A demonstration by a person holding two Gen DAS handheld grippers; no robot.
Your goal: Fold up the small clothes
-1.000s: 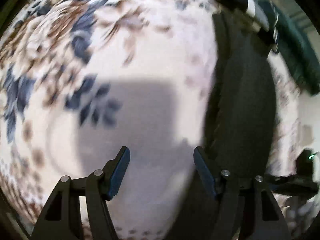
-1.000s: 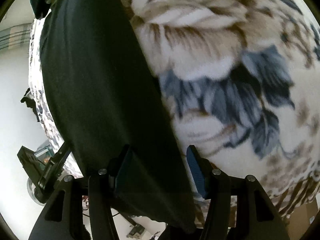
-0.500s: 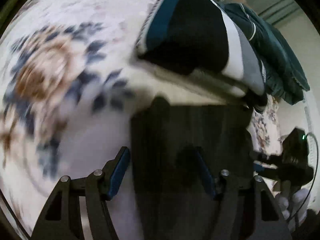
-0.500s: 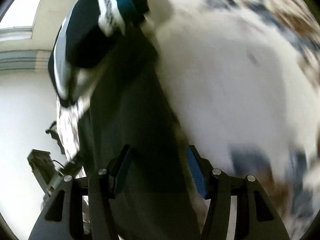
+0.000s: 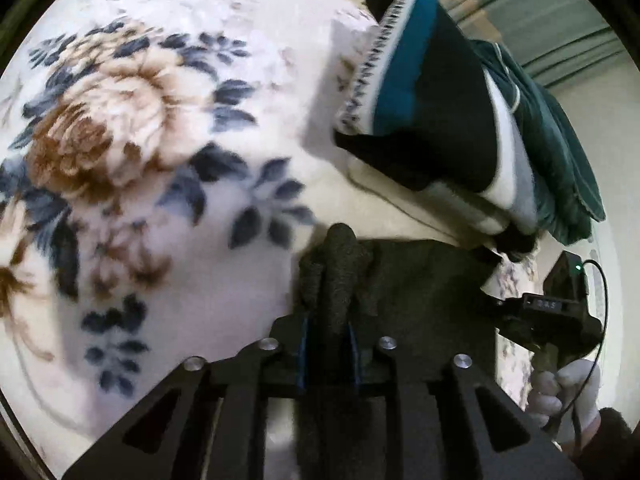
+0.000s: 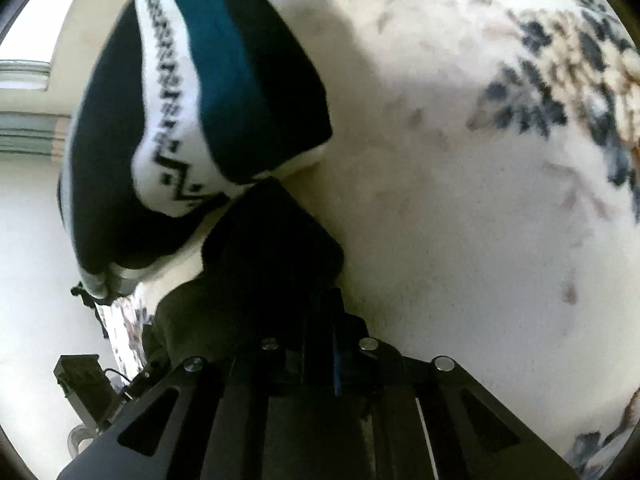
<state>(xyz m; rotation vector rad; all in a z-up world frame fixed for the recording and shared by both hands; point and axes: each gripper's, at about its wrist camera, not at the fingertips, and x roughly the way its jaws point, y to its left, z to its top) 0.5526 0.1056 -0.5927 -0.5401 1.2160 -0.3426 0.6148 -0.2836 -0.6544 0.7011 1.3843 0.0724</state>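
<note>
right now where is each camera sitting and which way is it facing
Left wrist: on the left gripper, looking forward along its fingers, shut on the dark garment over the floral blanket; the gloved right hand shows at lower right.
Right wrist: on the right gripper, facing forward, shut on the same garment's other corner; only its own fingers show.
Shared: the garment, blanket and patterned sweater ahead.

Counted across both views: two grippers, the left gripper (image 5: 329, 354) and the right gripper (image 6: 320, 354), one dark garment (image 5: 420, 280), one folded striped sweater (image 5: 432, 92), one teal garment (image 5: 560, 152), and one floral blanket (image 5: 160, 140).
</note>
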